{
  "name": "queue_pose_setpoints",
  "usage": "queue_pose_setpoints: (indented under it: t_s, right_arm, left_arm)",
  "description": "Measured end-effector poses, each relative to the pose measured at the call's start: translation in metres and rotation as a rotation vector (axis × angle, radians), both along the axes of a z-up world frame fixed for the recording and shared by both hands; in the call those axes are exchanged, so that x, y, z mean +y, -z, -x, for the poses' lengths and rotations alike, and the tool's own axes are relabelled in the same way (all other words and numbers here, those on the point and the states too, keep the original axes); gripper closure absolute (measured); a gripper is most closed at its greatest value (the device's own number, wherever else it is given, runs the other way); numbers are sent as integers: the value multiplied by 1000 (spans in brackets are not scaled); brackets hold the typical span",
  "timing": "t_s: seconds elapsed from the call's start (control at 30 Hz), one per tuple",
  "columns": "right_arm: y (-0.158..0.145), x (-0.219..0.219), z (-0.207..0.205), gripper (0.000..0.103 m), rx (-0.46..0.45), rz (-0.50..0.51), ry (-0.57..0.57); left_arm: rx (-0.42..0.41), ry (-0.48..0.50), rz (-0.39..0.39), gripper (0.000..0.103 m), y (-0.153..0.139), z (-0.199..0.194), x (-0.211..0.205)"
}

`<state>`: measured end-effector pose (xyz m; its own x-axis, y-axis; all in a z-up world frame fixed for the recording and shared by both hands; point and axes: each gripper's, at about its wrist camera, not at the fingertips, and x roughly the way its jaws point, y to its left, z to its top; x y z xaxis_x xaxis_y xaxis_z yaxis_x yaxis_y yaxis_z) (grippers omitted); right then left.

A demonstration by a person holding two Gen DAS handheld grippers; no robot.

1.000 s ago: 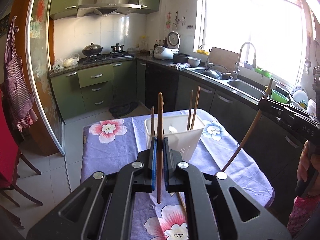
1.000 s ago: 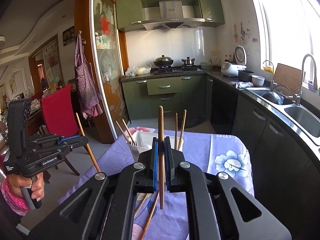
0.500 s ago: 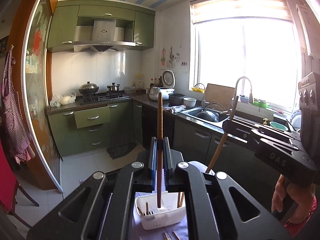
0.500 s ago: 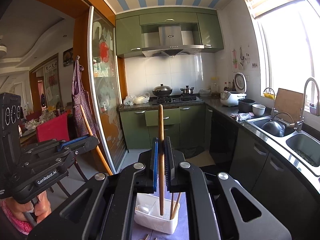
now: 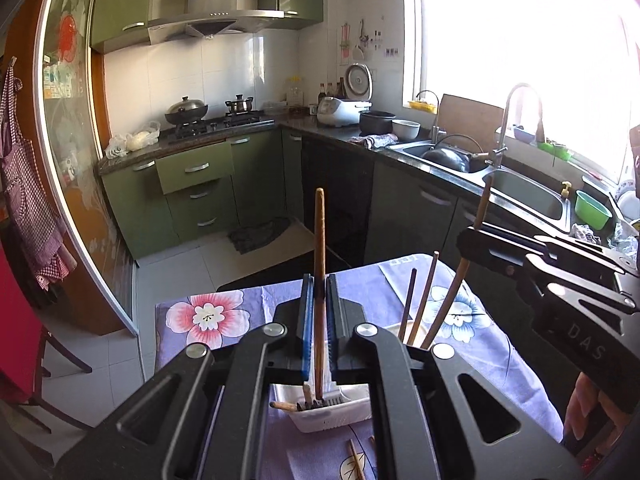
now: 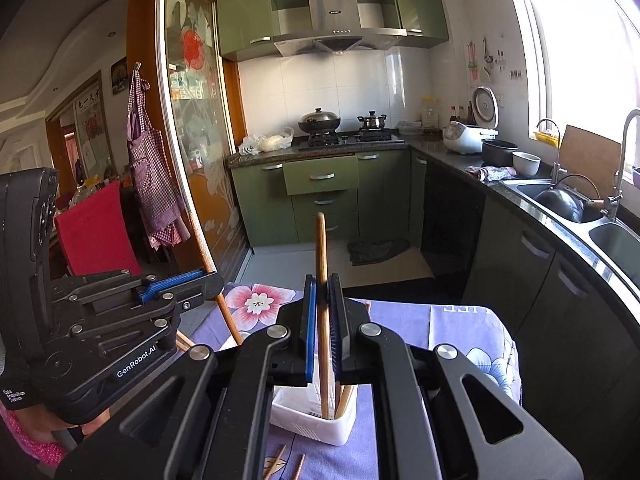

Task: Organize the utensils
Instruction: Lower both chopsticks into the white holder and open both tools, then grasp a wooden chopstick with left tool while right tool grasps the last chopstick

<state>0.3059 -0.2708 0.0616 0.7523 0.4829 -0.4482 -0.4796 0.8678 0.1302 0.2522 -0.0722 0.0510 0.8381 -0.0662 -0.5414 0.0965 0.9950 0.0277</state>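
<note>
Chopsticks everywhere, and each tool has one pinched tight.

Left wrist view first: the left gripper (image 5: 319, 300) has its blue pads squeezed shut on a single upright chopstick (image 5: 319, 248), whose lower tip hangs right over the near end of the white basket (image 5: 332, 414) on the floral tablecloth (image 5: 208, 316). Inside that basket a few dark stick ends poke up at the near wall, and more chopsticks (image 5: 420, 300) stand leaning at its far right corner. Over on the right, the right gripper (image 5: 480, 240) comes in from the side, closed on its own chopstick (image 5: 452, 300), which slants down towards that far right corner. Loose chopsticks (image 5: 354, 458) lie on the cloth in front of the basket, near edge.

Now the right wrist view: the right gripper (image 6: 323, 312) is clamped down hard, a chopstick (image 6: 322, 264) standing between the pads with its lower end down inside the white basket (image 6: 316, 426), just beside the other sticks leaning at the right wall. On the left, the left gripper (image 6: 208, 280) is held by a hand in a pink sleeve (image 6: 32, 446) and is also shut on a chopstick (image 6: 216, 280), slanting down to the table. Two loose chopsticks (image 6: 286, 462) rest on the tablecloth (image 6: 460, 332) near the basket.
</note>
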Motion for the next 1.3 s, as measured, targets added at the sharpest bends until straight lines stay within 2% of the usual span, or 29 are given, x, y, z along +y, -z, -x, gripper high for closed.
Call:
queue_pose_setpoints:
  t_s: [0.07, 0.2, 0.37, 0.43, 0.47, 0.57, 0.73, 0.83, 0.93, 1.07, 1.17, 1.3]
  right_arm:
    - [3, 0, 1, 96, 4, -2, -1]
    - [-4, -3, 11, 96, -9, -9, 0]
    - [-17, -14, 52, 94, -53, -23, -11]
    - [-15, -23, 74, 88, -65, -13, -5]
    - [-11, -27, 85, 88, -64, -6, -3]
    - [13, -45, 116, 88, -37, 17, 25]
    - [67, -77, 153, 87, 52, 54, 92]
    - [94, -97, 164, 76, 113, 53, 113]
    - [113, -113, 173, 76, 148, 45, 126]
    - [125, -128, 182, 76, 167, 28, 133]
    - [131, -134, 184, 76, 179, 20, 130]
    - [134, -136, 182, 76, 193, 9, 127]
  left_arm:
    - [2, 2, -7, 93, 1, 3, 1]
    - [-22, 3, -10, 80, -10, 14, 1]
    - [-56, 16, 3, 76, -25, 48, -2]
    - [-55, 20, 7, 63, -20, 67, -2]
    - [-42, 23, 9, 60, -13, 76, -2]
    - [52, 18, 26, 59, 20, 94, 1]
    - [294, 21, 68, 59, 97, 98, 4]
    - [420, 10, 98, 61, 140, 90, 2]
    - [519, -1, 113, 62, 173, 77, -7]
    - [590, -31, 96, 76, 202, 64, -20]
    - [616, -50, 107, 77, 210, 58, -22]
    - [617, -64, 76, 77, 214, 53, -28]
